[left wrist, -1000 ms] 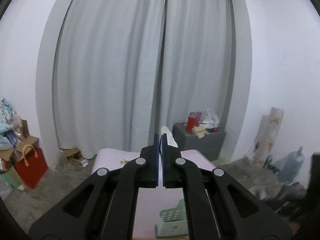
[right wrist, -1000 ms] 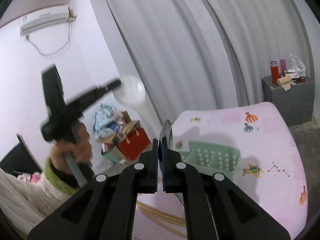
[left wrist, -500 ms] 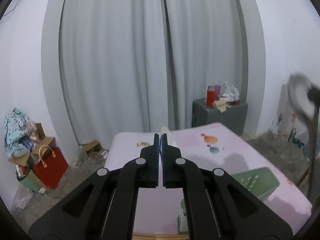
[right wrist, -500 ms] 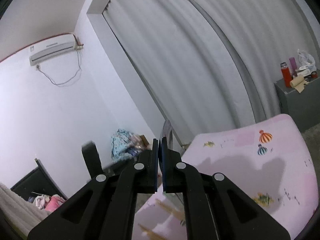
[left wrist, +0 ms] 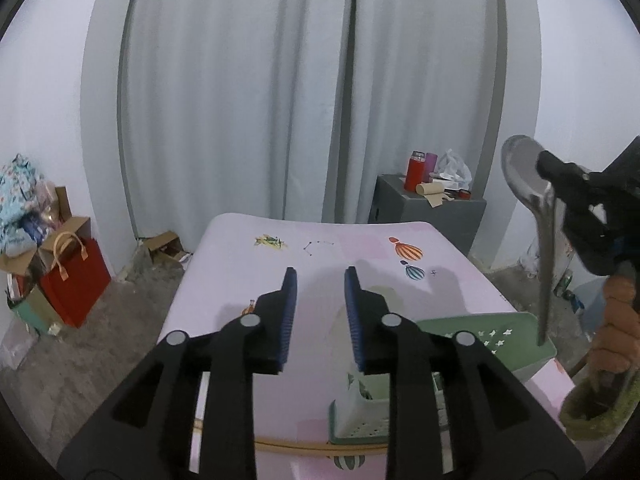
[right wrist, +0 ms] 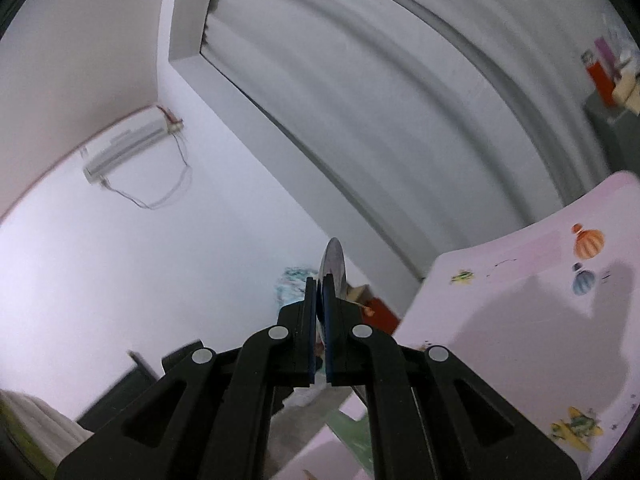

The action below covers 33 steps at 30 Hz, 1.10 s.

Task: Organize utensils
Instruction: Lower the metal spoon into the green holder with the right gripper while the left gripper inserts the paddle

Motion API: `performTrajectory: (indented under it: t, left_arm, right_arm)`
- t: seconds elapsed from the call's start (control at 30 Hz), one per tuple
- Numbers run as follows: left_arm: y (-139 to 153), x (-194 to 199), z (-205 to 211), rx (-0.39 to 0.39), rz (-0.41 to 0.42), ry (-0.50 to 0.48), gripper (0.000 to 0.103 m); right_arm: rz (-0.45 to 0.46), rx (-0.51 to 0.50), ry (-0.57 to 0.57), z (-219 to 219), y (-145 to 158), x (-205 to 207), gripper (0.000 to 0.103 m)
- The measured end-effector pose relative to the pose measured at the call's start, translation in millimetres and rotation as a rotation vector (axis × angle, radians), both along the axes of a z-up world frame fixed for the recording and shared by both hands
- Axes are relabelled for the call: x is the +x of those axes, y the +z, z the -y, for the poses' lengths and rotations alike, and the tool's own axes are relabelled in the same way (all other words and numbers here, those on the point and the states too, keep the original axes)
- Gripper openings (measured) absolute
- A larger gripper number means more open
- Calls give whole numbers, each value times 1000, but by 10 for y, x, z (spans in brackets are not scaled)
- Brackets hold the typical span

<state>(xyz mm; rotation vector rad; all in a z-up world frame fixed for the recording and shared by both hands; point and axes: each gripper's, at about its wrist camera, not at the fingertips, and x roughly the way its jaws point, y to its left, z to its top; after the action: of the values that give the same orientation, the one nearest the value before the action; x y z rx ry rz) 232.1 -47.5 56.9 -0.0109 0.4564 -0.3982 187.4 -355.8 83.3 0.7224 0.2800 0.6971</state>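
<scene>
Our left gripper [left wrist: 318, 312] has just been opening, now empty; our right gripper [right wrist: 320, 316] clamps a metal spoon [left wrist: 532, 216] at three o'clock above the green organizer [left wrist: 504, 332], not yet placed.

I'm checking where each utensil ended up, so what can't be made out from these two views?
- Green organizer, left wrist view: the left hand-held gripper, jaws just opened with nothing between them, covers its compartments.
- Chopsticks, same view: the gripper body covers both ends.
- Metal spoon, right wrist view: the shut right hand-held gripper hides its handle.
- Air conditioner, same view: motion-blurred.
</scene>
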Motion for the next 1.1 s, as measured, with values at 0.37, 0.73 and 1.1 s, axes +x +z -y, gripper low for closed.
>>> performTrajectory:
  t: [0.37, 0.73, 1.1]
  left_arm:
    - [-158, -74, -163, 6, -70, 39, 47]
    - [-226, -179, -132, 96, -87, 93, 64]
    - [-146, -548, -186, 107, -90, 89, 74]
  right_arm:
    - [-82, -34, 20, -42, -380, 211, 4]
    - [-149, -157, -96, 130, -568, -198, 7]
    - [-104, -402, -280, -77, -116, -960, 57]
